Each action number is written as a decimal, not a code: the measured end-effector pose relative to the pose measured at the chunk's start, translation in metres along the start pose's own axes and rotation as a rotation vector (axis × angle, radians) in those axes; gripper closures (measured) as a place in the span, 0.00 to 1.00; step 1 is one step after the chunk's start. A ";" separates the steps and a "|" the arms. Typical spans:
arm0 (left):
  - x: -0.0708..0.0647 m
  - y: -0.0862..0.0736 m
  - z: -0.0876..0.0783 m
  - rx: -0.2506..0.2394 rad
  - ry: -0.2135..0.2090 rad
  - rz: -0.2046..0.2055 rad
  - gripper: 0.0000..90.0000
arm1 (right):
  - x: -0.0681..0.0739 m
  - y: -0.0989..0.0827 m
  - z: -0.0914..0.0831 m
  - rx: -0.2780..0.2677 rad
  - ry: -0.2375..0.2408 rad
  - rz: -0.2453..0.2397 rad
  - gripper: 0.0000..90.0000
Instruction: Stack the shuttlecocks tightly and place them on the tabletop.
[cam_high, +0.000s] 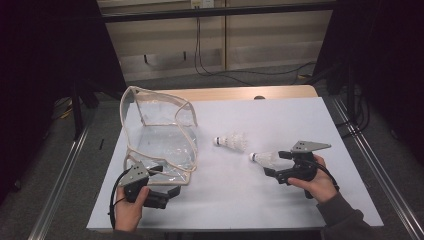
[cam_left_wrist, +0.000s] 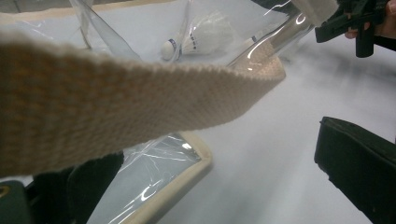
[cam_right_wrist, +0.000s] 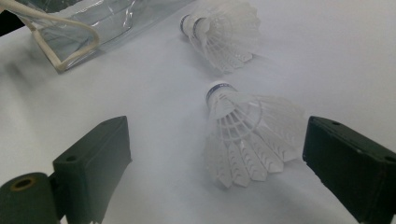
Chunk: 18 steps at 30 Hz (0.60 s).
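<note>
The right gripper (cam_right_wrist: 215, 163) stands open around a shuttlecock (cam_right_wrist: 247, 135); another shuttlecock (cam_right_wrist: 224, 32) lies at twelve o'clock. The left gripper (cam_high: 167, 192) pinches the clear bag's (cam_high: 160, 135) woven strap (cam_left_wrist: 116, 112), plain in its own view.

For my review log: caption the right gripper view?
Open right tongs flank a white shuttlecock; another shuttlecock lies beyond.

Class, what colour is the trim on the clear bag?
Cream trim, clearest in the left gripper view.
</note>
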<state>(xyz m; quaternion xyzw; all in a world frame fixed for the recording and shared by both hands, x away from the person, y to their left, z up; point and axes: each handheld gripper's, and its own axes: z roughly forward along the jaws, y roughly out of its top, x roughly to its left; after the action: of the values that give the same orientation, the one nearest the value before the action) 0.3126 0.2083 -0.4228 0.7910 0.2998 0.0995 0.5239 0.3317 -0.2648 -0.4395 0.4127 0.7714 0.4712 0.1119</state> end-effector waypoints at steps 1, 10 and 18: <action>0.000 0.000 0.000 0.000 0.000 0.000 0.01 | 0.000 0.000 0.000 -0.001 -0.002 -0.001 0.07; 0.000 0.000 0.000 0.003 0.000 0.003 0.01 | 0.002 -0.001 0.003 0.009 0.004 -0.010 0.07; 0.000 0.000 0.000 0.004 0.000 0.003 0.01 | 0.002 -0.001 0.005 0.011 -0.004 -0.009 0.07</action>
<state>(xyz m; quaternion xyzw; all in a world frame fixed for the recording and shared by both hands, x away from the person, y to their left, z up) 0.3127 0.2088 -0.4225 0.7925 0.2989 0.0997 0.5222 0.3326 -0.2603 -0.4424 0.4107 0.7757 0.4657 0.1134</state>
